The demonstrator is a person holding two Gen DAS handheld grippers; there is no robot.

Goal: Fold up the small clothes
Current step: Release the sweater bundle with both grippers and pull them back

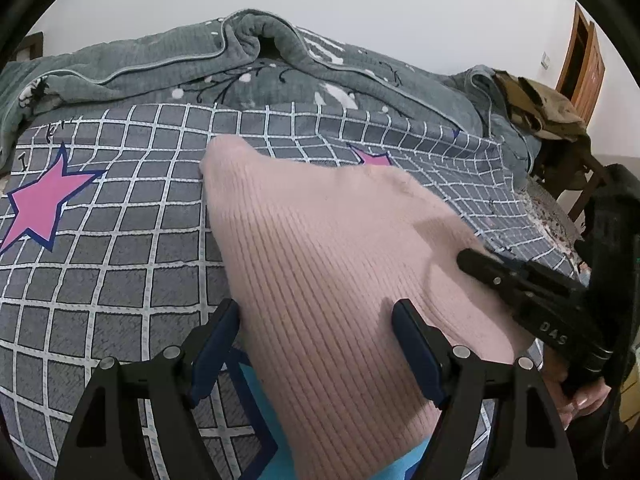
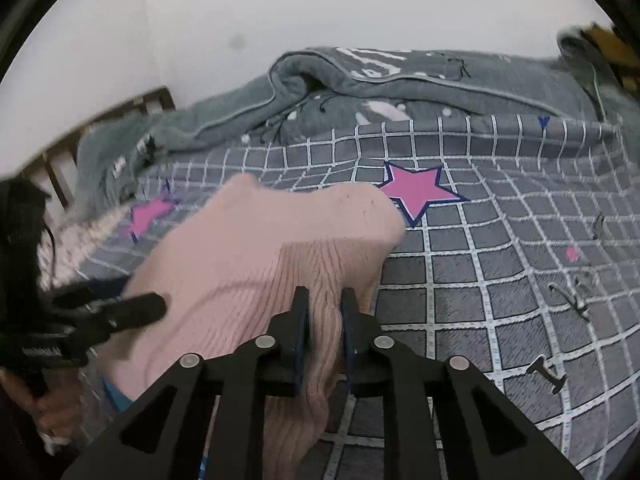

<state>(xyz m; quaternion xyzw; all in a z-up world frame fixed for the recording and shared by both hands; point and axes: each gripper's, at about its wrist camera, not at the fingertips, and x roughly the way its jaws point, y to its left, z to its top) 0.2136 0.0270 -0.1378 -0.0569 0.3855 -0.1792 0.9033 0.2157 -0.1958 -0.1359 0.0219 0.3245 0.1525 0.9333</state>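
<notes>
A pale pink ribbed knit garment [image 1: 320,248] lies on the grey checked bedsheet [image 1: 100,248]. My left gripper [image 1: 316,316] is open, its fingers spread over the garment's near left edge. My right gripper [image 2: 325,304] is shut on a bunched fold of the pink garment [image 2: 256,248] at its near right side. The right gripper also shows in the left wrist view [image 1: 480,260] resting at the garment's right edge. The left gripper shows at the left of the right wrist view [image 2: 140,308].
A rumpled grey blanket [image 1: 248,52] lies along the far side of the bed. Pink stars [image 1: 44,204] are printed on the sheet. A brown bag [image 1: 540,108] sits on a chair at the right. A wooden headboard [image 2: 120,112] stands far left.
</notes>
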